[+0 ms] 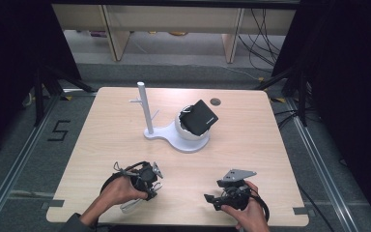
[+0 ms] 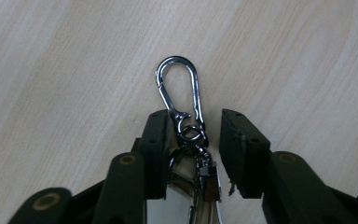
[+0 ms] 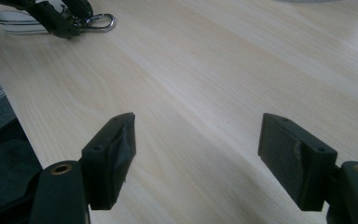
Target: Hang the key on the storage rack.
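Left fingers [image 2: 193,154]: half closed around a key clip, one finger [image 2: 156,149] touching its swivel ring on one side, the other finger [image 2: 242,149] standing clear of it with a gap; no earlier picture tells more, so the clip lies between them and is not clamped.
Key clip [image 2: 179,88]: a shiny metal snap hook that lies flat on the worktop, its rounded loop pointing away from the left fingers, its swivel and a small buckle running back between them; a pale strap continues beneath the gripper.
Key clip from the right gripper view [image 3: 95,22]: at the far upper left, on the wood, just at the tips of the left gripper [image 3: 58,21].
Left gripper from above [image 1: 147,180]: near the front left of the worktop, held by the left hand [image 1: 118,191], pointing down at the wood; a pale loop of strap shows just under it.
Right fingers [image 3: 200,158]: wide apart, with bare wood between them and nothing held.
Right gripper from above [image 1: 227,191]: near the front right edge, held low by the right hand [image 1: 251,212], well apart from the left gripper.
Worktop [image 1: 251,140]: light wood, square-cornered, with a small dark round hole near its far edge.
White stand [image 1: 145,108]: an upright post with short pegs on a flat white base, at the middle of the worktop, well away from both grippers.
Black box [image 1: 200,117]: tilted, resting in a white cup on the same base, just right of the post.
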{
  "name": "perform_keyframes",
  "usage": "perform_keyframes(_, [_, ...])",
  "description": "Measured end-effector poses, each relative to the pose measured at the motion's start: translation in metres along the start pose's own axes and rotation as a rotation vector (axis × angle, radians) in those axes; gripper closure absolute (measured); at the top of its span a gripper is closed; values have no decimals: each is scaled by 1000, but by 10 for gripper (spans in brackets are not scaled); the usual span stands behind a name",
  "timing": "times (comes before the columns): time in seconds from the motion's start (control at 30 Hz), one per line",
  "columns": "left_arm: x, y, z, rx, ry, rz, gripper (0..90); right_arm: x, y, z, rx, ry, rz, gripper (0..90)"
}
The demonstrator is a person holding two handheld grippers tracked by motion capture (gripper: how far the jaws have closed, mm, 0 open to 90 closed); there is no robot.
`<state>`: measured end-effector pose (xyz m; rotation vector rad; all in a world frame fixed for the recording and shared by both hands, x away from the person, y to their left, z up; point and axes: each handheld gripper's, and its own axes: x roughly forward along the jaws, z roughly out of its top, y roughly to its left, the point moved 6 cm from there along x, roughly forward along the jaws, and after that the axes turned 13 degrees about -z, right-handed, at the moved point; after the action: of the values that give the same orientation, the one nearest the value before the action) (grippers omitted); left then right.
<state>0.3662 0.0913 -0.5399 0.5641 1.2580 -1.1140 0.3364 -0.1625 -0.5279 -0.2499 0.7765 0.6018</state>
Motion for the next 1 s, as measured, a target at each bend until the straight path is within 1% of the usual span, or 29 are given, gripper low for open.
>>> perform_keyframes(0.03, [-1, 1, 0, 17, 36, 3, 643, 0, 0, 0, 2, 0, 2, 285])
perform_keyframes(0.07, [-1, 1, 0, 18, 61, 2, 652, -1, 0, 0, -6, 8, 5, 286])
perform_keyframes(0.1, [-1, 1, 1, 22, 82, 3, 653, 0, 1, 0, 4, -2, 7, 286])
perform_keyframes(0.13, [-1, 2, 2, 20, 100, 1, 653, -1, 0, -1, -8, 18, 5, 286])
perform_keyframes(0.17, [-1, 1, 3, 13, 117, -2, 655, -1, -1, -1, -14, 20, 7, 286])
perform_keyframes(0.2, [-1, 2, 3, 22, 145, 4, 658, -1, -1, -1, -13, 20, 9, 286])
perform_keyframes(0.27, [-1, 3, 4, 19, 174, 9, 672, 0, 0, -1, -13, 17, 7, 286])
perform_keyframes(0.33, [-1, 4, 6, 15, 184, 8, 693, 0, 0, -2, -17, 29, 10, 285])
perform_keyframes(0.37, [-1, 5, 6, 16, 193, 9, 703, 0, 0, -2, -19, 25, 9, 286])
perform_keyframes(0.4, [-1, 5, 7, 18, 195, 11, 713, 0, 1, -2, -15, 31, 10, 285])
perform_keyframes(0.43, [0, 4, 8, 37, 209, 10, 735, 0, 1, -2, -16, 28, 16, 286])
perform_keyframes(0.47, [0, 4, 8, 37, 209, 10, 741, 0, 1, -2, -16, 28, 16, 286])
perform_keyframes(0.5, [0, 3, 8, 46, 218, 15, 742, 1, 1, -2, -20, 25, 13, 286])
perform_keyframes(0.57, [1, 2, 8, 43, 218, 11, 744, 1, 1, -2, -17, 25, 14, 286])
perform_keyframes(0.6, [0, 3, 8, 58, 226, 13, 744, 1, 1, -2, -19, 25, 14, 286])
perform_keyframes(0.63, [0, 2, 8, 37, 236, 1, 744, 1, 2, -2, -23, 27, 16, 287])
perform_keyframes(0.67, [0, 2, 8, 37, 236, 1, 743, 1, 2, -2, -23, 27, 16, 287])
perform_keyframes(0.7, [0, 5, 9, 58, 242, 5, 738, 2, 2, -2, -22, 29, 15, 288])
perform_keyframes(0.73, [0, 5, 9, 58, 242, 5, 737, 2, 2, -2, -22, 29, 15, 288])
perform_keyframes(0.8, [0, 7, 9, 41, 237, -15, 739, 2, 3, -2, -16, 23, 15, 289])
perform_keyframes(0.83, [0, 7, 9, 41, 237, -15, 744, 2, 3, -2, -16, 23, 15, 289])
perform_keyframes(0.87, [0, 9, 9, 51, 240, -7, 744, 2, 2, -2, -24, 20, 16, 289])
perform_keyframes(0.9, [-1, 9, 9, 62, 246, -13, 749, 2, 2, -3, -18, 30, 14, 290])
perform_keyframes(0.93, [-1, 9, 9, 62, 246, -13, 750, 2, 2, -3, -18, 30, 14, 290])
perform_keyframes(0.97, [-1, 9, 9, 80, 247, -18, 750, 2, 3, -2, -16, 20, 15, 293])
perform_keyframes(1.0, [-1, 9, 9, 80, 247, -18, 752, 2, 3, -2, -16, 20, 15, 293])
